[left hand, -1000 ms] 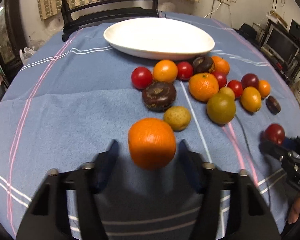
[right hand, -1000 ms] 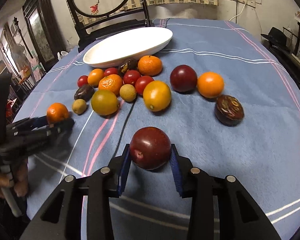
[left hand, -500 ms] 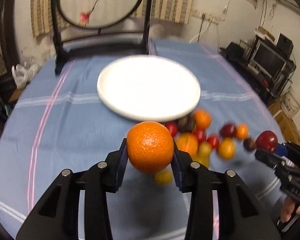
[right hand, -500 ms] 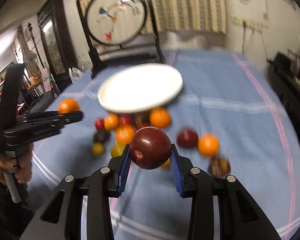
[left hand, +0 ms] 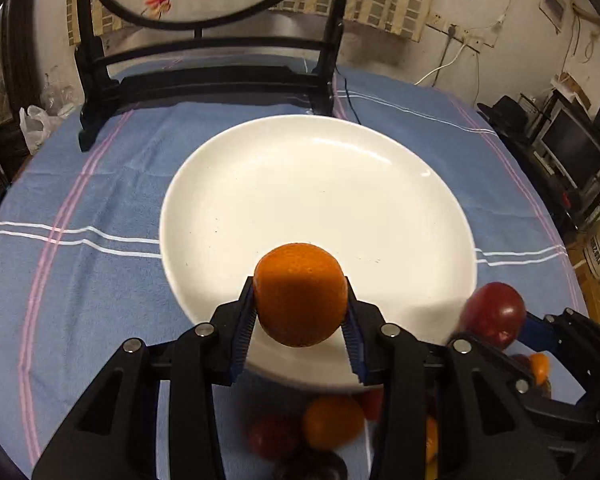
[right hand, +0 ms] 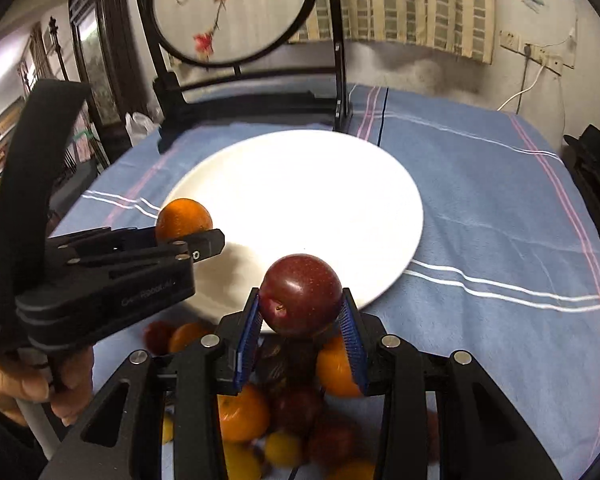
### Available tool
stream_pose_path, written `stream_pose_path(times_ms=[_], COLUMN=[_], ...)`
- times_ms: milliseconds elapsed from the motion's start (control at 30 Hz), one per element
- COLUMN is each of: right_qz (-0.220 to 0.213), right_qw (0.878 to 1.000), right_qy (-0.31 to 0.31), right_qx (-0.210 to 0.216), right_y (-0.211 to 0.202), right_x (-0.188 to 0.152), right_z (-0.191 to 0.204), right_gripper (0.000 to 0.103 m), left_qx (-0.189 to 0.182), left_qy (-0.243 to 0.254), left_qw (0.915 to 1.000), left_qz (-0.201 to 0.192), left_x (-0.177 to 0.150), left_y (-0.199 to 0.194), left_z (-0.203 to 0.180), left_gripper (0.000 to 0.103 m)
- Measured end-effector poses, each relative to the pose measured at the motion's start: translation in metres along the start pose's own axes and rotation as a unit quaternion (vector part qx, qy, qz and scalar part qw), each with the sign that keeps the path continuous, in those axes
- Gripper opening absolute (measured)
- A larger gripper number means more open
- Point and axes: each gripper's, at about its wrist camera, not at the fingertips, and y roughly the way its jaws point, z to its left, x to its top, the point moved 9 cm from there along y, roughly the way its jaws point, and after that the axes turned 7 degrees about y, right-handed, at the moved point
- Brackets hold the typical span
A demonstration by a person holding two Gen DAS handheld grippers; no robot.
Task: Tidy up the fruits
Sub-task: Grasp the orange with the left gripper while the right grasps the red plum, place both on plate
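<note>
A blue cloth with white and pink stripes covers the table, and a white plate sits in the middle of it. At the far edge stands a dark wooden stand holding a round embroidered screen, with a striped curtain and a scuffed wall behind.

The left gripper is clamped on an orange over the plate's near rim. The right gripper pinches a dark red plum just right of it. The loose fruit lies blurred on the near side, off the plate.
</note>
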Motion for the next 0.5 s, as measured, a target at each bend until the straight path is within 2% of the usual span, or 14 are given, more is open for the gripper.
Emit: stream_pose_path(times_ms=[67, 100, 133, 167, 233, 267, 333, 400, 467, 500], right_qz=[0.010, 0.013, 0.010, 0.004, -0.007, -0.013, -0.026, -0.039, -0.057, -0.062], right_qw=[1.000, 1.000, 1.000, 1.000, 1.000, 1.000, 0.999, 0.999, 0.998, 0.997], right_qy=[-0.001, 0.001, 0.004, 0.004, -0.007, -0.012, -0.015, -0.012, 0.002, 0.009], right_qx=[-0.002, 0.003, 0.000, -0.003, -0.007, -0.010, -0.020, -0.027, -0.039, -0.045], right_y=[0.011, 0.014, 0.014, 0.012, 0.005, -0.002, -0.019, -0.037, -0.060, -0.069], right_x=[0.000, 0.001, 0.002, 0.002, 0.004, 0.002, -0.002, -0.006, -0.014, -0.019], right_z=[0.001, 0.003, 0.002, 0.002, 0.003, 0.002, -0.004, -0.015, -0.033, -0.041], right_gripper=[0.045, 0.051, 0.061, 0.061, 0.061, 0.061, 0.062, 0.067, 0.075, 0.076], left_qx=[-0.009, -0.010, -0.009, -0.004, -0.009, -0.012, -0.010, -0.001, 0.000, -0.002], left_qy=[-0.008, -0.010, -0.012, -0.015, -0.012, -0.008, 0.002, 0.010, 0.020, 0.030], left_qw=[0.9999, 0.9999, 0.9999, 0.9996, 0.9977, 0.9973, 0.9967, 0.9970, 0.9971, 0.9968], left_qz=[0.004, 0.001, -0.006, -0.024, -0.065, -0.073, -0.081, -0.077, -0.073, -0.074], left_x=[-0.002, -0.003, -0.004, -0.002, 0.005, 0.007, 0.009, 0.005, -0.004, -0.010], left_y=[0.008, 0.010, 0.010, 0.004, -0.014, -0.019, -0.031, -0.041, -0.050, -0.055], left_z=[0.002, 0.002, 0.003, 0.005, 0.003, 0.001, -0.003, -0.007, -0.013, -0.017], left_gripper=[0.040, 0.051, 0.073, 0.080, 0.082, 0.082, 0.084, 0.091, 0.092, 0.092])
